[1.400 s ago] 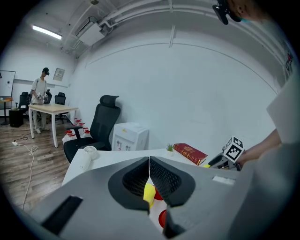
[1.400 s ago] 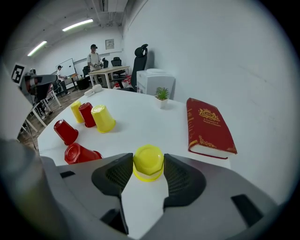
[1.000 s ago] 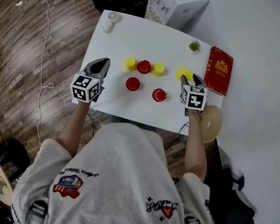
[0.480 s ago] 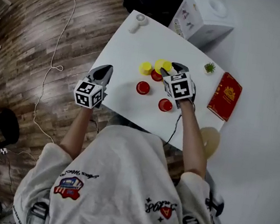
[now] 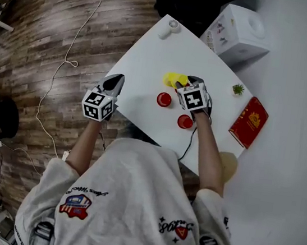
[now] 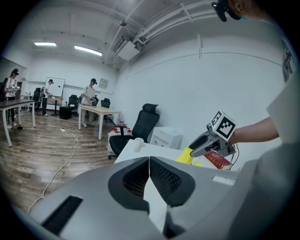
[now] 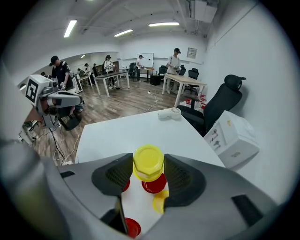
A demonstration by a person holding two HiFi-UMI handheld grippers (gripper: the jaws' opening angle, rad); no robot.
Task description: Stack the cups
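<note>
A yellow cup (image 7: 148, 158), turned upside down, is grasped between the pads of the right gripper (image 7: 147, 174) and held over the white desk (image 5: 143, 72), above a red cup (image 7: 154, 185). A second yellow cup (image 7: 158, 200) is seen just beside that red one. The left gripper (image 6: 149, 160) is clenched empty, jaws pressed together, at the desk's edge.

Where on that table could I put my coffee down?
Best is the bare stretch of table between the small fan, the left gripper and the red cups. It's crowded round those cups, where the right gripper holds a yellow cup, and by the plant and red book.
</note>
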